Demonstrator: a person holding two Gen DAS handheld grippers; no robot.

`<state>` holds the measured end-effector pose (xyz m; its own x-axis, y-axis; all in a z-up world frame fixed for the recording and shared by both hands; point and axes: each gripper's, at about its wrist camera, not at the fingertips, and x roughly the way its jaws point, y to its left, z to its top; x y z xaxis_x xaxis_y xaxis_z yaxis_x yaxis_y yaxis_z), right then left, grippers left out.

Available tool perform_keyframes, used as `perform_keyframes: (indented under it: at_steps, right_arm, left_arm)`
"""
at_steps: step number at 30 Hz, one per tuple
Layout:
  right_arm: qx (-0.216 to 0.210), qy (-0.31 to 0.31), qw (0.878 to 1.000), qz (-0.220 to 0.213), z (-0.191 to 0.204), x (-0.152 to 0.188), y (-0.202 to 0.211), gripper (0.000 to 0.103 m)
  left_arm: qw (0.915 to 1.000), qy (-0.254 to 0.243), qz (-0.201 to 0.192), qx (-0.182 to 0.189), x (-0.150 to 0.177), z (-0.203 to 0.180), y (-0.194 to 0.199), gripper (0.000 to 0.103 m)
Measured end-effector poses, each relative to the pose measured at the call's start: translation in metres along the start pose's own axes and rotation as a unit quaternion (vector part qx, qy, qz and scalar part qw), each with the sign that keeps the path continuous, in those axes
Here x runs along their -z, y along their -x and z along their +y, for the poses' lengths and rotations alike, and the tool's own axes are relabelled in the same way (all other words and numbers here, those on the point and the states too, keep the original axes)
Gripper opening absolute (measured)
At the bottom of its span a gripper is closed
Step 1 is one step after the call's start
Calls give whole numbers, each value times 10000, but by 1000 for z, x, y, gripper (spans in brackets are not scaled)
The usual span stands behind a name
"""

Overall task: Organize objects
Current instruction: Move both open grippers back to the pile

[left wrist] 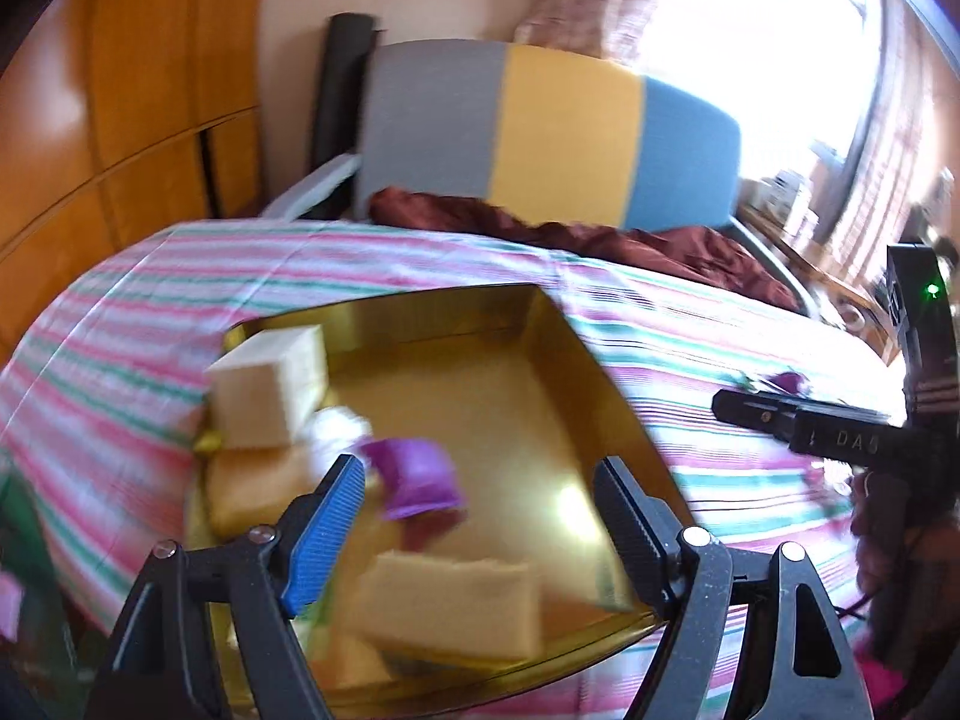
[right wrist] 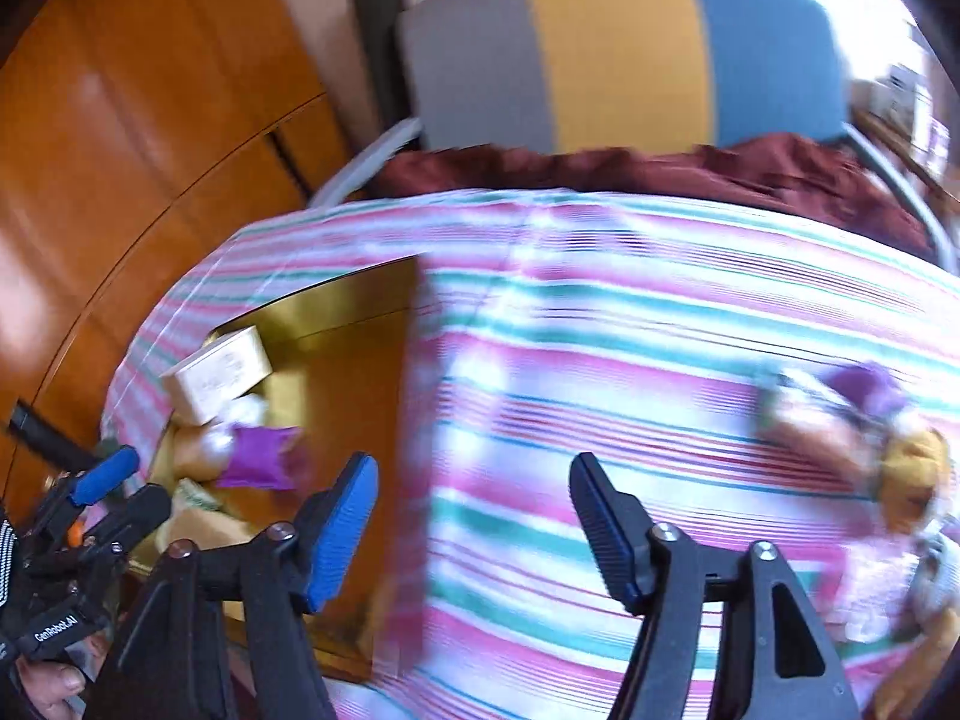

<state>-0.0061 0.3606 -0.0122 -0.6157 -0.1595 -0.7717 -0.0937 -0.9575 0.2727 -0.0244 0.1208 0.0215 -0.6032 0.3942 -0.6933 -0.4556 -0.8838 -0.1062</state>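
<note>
Both claws wide apart and empty above the striped bench.
The left claw [left wrist: 480, 498] hovers over the gold tray [left wrist: 540, 396] holding a purple packet [left wrist: 414, 474]; the right claw [right wrist: 474, 510] hangs beside the tray, blurred packets [right wrist: 864, 438] far right.

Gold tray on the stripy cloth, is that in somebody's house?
Probably a room at home: a table under a striped cloth, a chair pushed up behind it, wooden cupboard doors and a curtained window.
</note>
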Motion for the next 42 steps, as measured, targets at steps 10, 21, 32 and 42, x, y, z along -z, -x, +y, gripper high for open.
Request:
perform_keyframes:
  at_steps: [10, 21, 32, 42]
  right_arm:
    - [1443, -1534, 9763, -497, -163, 6, 66, 75]
    - [1487, -2859, 9428, -859, -232, 27, 88, 75]
    - [1199, -3381, 9276, -1041, -253, 33, 95, 75]
    - [1153, -3462, 9250, -1058, -258, 33, 95, 75]
  left_arm:
    - [9857, -1528, 305, 641, -30, -129, -47, 90]
    - [9311, -3441, 647, 1019, -30, -258, -122, 103]
    - [8710, -4539, 943, 1630, -33, -322, -184, 103]
    - [8636, -4475, 1214, 1982, -27, -339, -210, 74]
